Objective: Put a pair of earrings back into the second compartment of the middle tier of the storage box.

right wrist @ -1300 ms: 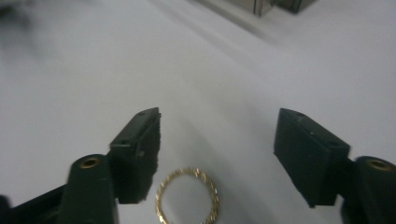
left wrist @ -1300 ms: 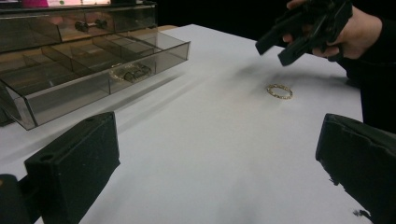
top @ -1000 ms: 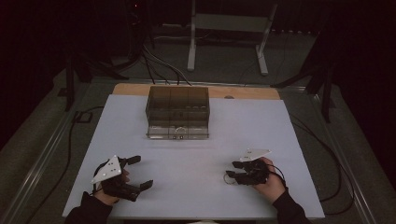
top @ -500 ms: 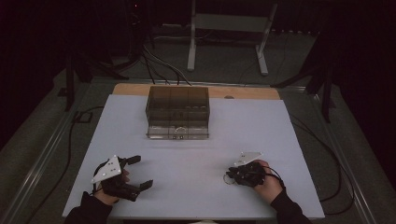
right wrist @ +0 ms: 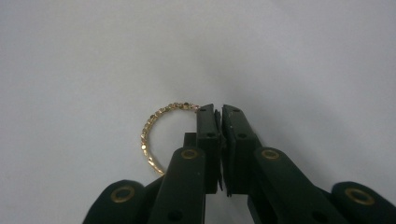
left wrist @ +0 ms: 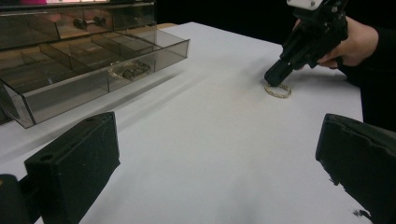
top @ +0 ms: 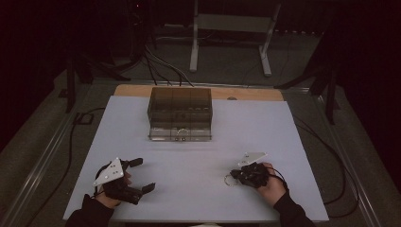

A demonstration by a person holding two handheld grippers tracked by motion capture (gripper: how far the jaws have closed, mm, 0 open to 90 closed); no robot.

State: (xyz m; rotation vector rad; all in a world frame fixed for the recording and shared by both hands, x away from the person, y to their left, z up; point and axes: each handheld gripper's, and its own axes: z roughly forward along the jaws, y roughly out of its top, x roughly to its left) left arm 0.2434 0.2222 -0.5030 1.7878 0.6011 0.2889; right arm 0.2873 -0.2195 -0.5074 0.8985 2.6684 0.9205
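We've got the right tongs [right wrist: 219, 112] pinched on the gold bracelet [right wrist: 154, 135], flat on the surface [top: 198, 179], well in front of the drawer box [top: 179, 113]. Left tongs [top: 137, 175] wide, empty. Lift slowly so the chain doesn't slip.

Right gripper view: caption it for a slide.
Right tongs shut on the rim of a gold beaded bracelet lying on the white table.

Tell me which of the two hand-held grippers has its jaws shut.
The right hand-held gripper, jaws closed at the gold bracelet on the table; the left hand-held gripper stands wide open, holding nothing.
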